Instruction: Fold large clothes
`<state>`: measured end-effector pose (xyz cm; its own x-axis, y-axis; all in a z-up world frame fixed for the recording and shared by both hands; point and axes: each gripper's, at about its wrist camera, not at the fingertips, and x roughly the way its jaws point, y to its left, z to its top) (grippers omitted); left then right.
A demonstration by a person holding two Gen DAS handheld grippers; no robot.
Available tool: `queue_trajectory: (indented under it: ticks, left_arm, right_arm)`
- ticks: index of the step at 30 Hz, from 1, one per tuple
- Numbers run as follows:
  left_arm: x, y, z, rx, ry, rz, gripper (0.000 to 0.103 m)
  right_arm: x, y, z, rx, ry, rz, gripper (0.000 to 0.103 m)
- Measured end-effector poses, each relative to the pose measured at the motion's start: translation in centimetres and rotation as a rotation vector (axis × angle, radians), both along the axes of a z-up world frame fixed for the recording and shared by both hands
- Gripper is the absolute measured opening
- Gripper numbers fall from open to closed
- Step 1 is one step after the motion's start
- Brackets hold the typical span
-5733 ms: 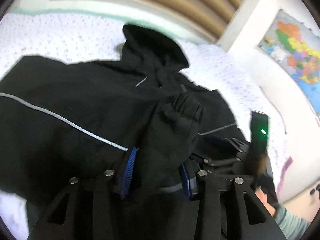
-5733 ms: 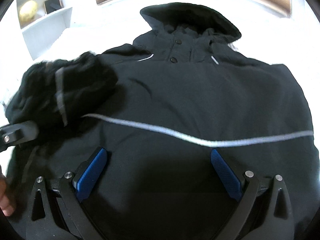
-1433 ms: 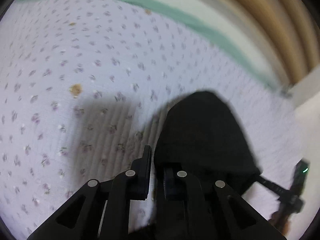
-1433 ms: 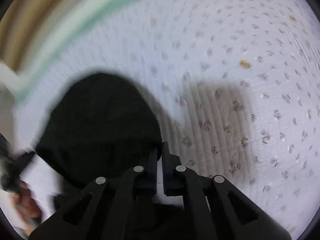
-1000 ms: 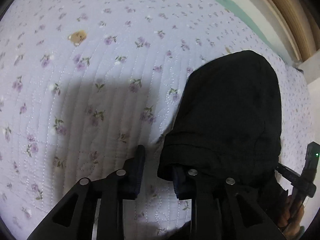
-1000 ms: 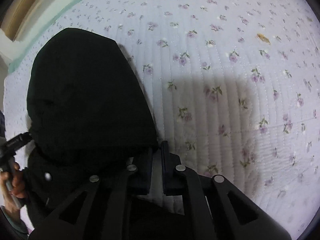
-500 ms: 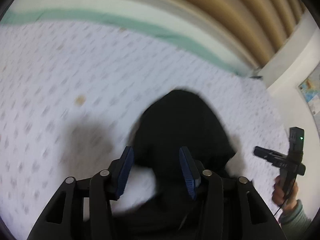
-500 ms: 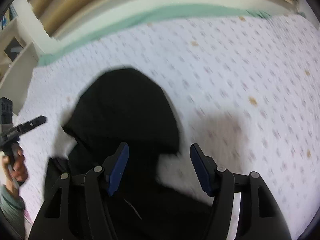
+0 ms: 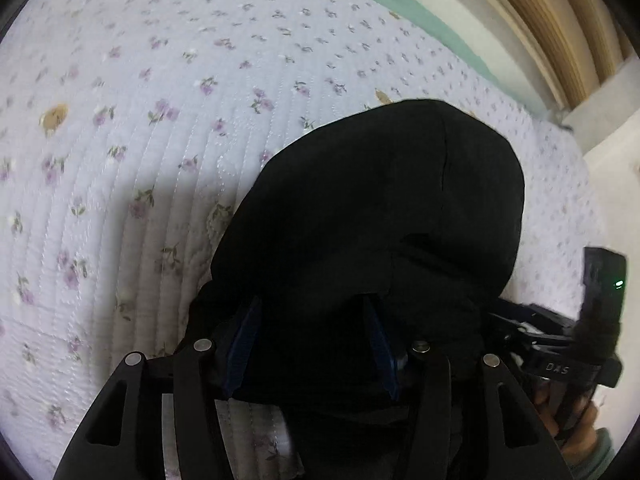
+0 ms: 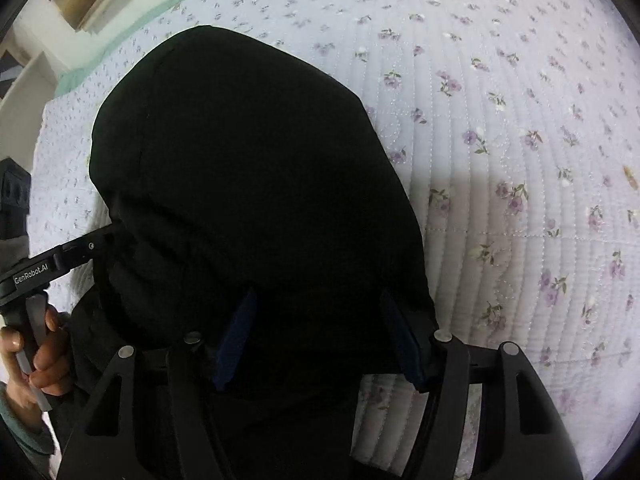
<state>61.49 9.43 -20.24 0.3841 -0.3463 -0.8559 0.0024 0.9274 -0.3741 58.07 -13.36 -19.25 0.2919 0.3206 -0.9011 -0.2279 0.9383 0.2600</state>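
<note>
Where jaws pinched earlier, both parted over hood.

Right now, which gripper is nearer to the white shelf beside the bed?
Left. The left gripper is at the hood edge facing the white shelf; the right gripper is at the opposite edge, farther away.
</note>
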Motion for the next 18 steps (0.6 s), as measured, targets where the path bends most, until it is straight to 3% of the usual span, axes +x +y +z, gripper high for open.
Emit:
queue_trajectory:
  ticks: [3, 5, 8, 11, 13, 15, 18]
  left_arm:
    - [0.1, -0.5, 0.9, 0.048, -0.009, -0.044, 0.053]
    - [-0.2, -0.5, 3.2, 0.072, -0.031, -0.091, 0.053]
    - [-1.2, 0.8, 8.7, -0.015, -0.171, -0.141, 0.054]
    - [0.4, 2.2, 12.1, -0.035, -0.231, -0.112, 0.068]
    - [2.3, 2.7, 12.3, -0.047, -0.228, -0.103, 0.072]
    - [5.5, 2.2, 10.6, -0.071, -0.161, -0.116, 0.072]
    - [7.6, 2.5, 7.2, -0.072, -0.075, -0.083, 0.071]
  right_arm:
    - [-0.2, -0.1, 0.7, 0.001, 0.019, 0.009, 0.067]
    - [-0.1, -1.0, 2.3, 0.033, 0.049, 0.007, 0.068]
    - [-0.2, -2.3, 5.2, 0.124, 0.051, 0.028, 0.069]
    - [1.2, -3.3, 7.7, 0.201, 0.040, 0.028, 0.069]
    - [2.8, -3.7, 8.9, 0.188, -0.002, 0.023, 0.074]
    - [4.5, -4.1, 8.9, 0.167, -0.020, 0.020, 0.077]
    - [7.6, -4.3, 6.7, 0.184, 0.017, 0.014, 0.077]
